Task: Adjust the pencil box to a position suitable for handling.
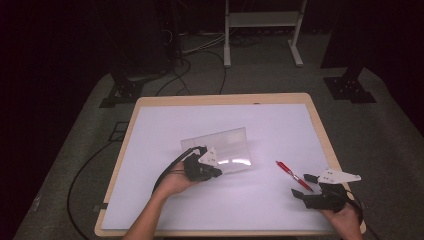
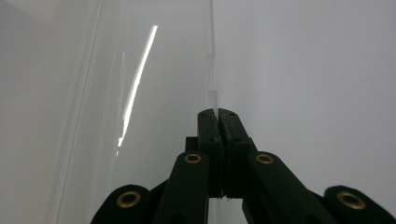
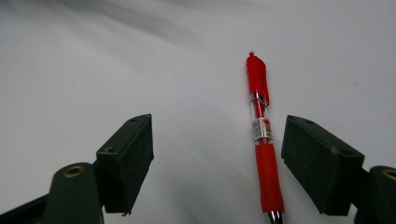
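A clear plastic sheet [image 1: 227,145] lies near the middle of the white mat. My left gripper [image 1: 216,172] is at its near left corner. In the left gripper view that gripper [image 2: 218,114] is shut on the sheet's thin edge [image 2: 212,70], and the glossy sheet [image 2: 140,93] stretches off to the left. A red pen [image 1: 292,175] lies on the mat to the right. My right gripper [image 1: 301,185] stands open just in front of it. Seen from the right gripper [image 3: 219,140], the pen [image 3: 261,140] lies lengthwise between the jaws, close to the right one, and neither pad touches it.
The white mat [image 1: 260,115] covers a wooden table [image 1: 220,99] whose rim shows all round. Black cables [image 1: 85,170] run over the grey floor at the left. A white stand's legs [image 1: 227,55] rise beyond the far edge.
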